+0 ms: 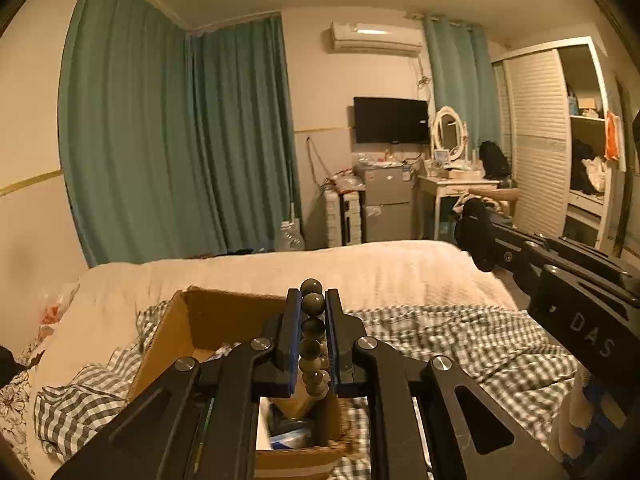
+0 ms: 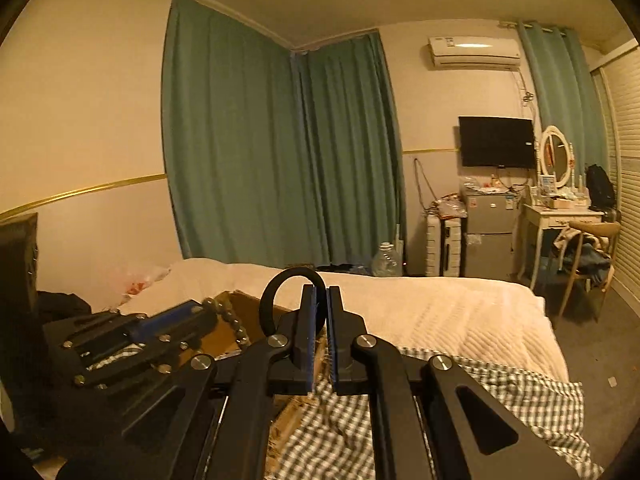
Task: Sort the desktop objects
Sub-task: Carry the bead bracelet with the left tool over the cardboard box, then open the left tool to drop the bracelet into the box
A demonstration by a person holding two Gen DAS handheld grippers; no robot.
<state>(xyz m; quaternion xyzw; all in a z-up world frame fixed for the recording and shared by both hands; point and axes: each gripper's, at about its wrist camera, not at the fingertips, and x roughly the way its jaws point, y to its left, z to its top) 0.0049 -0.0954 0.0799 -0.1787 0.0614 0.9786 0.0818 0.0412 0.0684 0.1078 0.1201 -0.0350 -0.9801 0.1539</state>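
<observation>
Bedroom setting, warm dim light, work surface is a bed [image 1: 400,268] with a cream ribbed blanket and a grey-white checked cloth [image 1: 460,340] bunched over it. Left gripper [image 1: 313,320]: black fingers with blue pads, nearly closed, pinching a string of glossy dark olive round beads [image 1: 313,304] — the strand runs up between the pads, top beads poke past the fingertips, the rest hangs down toward the open brown cardboard box [image 1: 180,328] directly below. Right gripper [image 2: 321,320]: pads almost together, clamping a thin matte black curved hook or band [image 2: 276,288] that loops up and left of the fingertips; can't tell exactly what it is. It sits just right of the box, and the left gripper with its beads [image 2: 232,320] shows at the box edge in the right wrist view. Progress, as a guess: mid-task. Box already has some stuff in it — white and blue items, maybe packaging, too cluttered to identify. Both held items aren't in the box yet; beads look positioned for a drop, the black loop would follow. Beads are hard and slick and the strand is limp, so it'll swing on release; box walls are stiff corrugated card on soft bedding, so it may tip if bumped. Beyond the bed: teal curtains [image 2: 280,152], wall TV, small fridge.
</observation>
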